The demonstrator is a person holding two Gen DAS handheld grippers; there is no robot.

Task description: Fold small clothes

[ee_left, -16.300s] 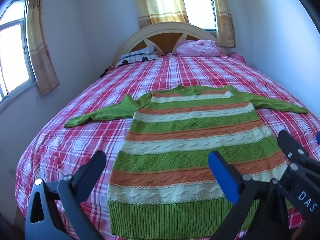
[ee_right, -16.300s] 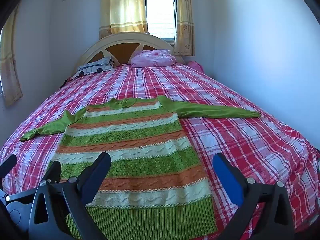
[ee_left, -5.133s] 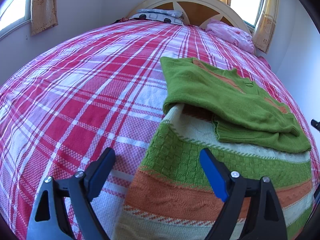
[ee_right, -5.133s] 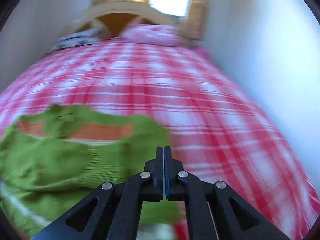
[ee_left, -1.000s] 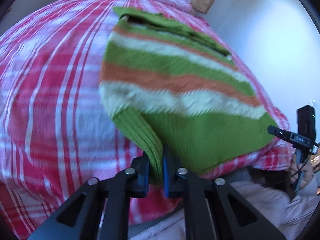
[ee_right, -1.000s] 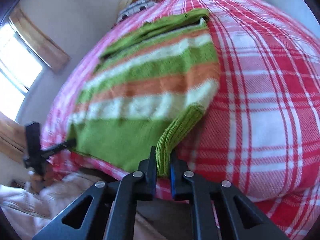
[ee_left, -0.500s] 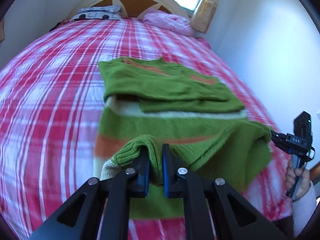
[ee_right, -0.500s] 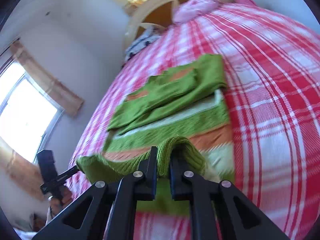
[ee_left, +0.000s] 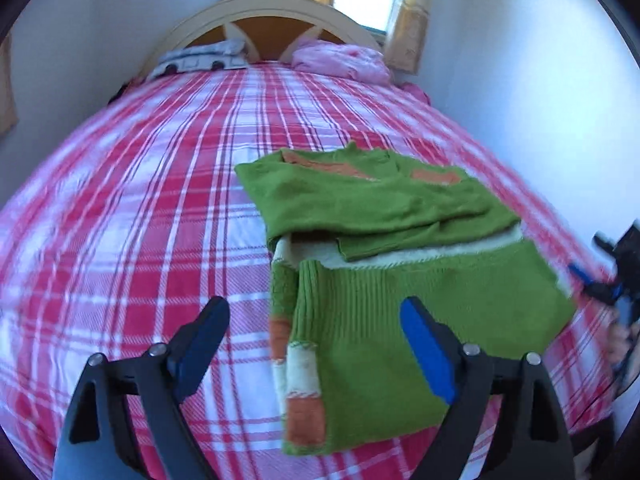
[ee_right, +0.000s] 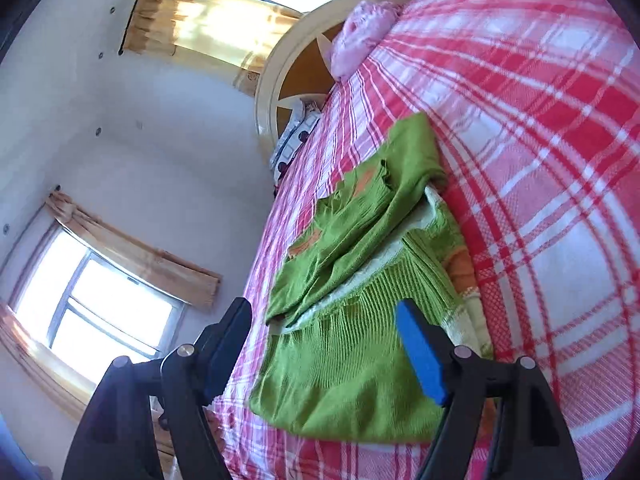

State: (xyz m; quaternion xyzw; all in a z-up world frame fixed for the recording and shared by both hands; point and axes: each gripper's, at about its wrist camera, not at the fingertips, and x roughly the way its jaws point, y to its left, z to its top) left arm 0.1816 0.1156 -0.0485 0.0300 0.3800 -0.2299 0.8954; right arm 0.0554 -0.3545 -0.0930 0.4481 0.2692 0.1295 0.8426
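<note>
A green, orange and cream striped sweater (ee_left: 384, 264) lies folded on the red plaid bed (ee_left: 140, 216). Its ribbed green hem (ee_left: 420, 312) is laid over the lower stripes, and both sleeves are folded across the chest. My left gripper (ee_left: 316, 340) hovers over the sweater's near left corner, jaws opening, pads clear of the knit. In the right wrist view the same sweater (ee_right: 360, 272) appears tilted, and my right gripper (ee_right: 324, 340) hangs above the hem's right side, jaws opening, gripping nothing. The right gripper also shows at the edge of the left wrist view (ee_left: 608, 280), held by a hand.
The headboard (ee_left: 264, 12) stands at the far end with a patterned pillow (ee_left: 200, 60) and pink bedding (ee_left: 340, 60). White walls flank the bed, with curtained windows (ee_right: 108, 300) on the left side and behind the headboard. Bare plaid cover stretches left of the sweater.
Both grippers carried the hem up from the foot of the bed and over the sweater's lower half, then let it go; both jaws went from shut on the hem to wide apart.
</note>
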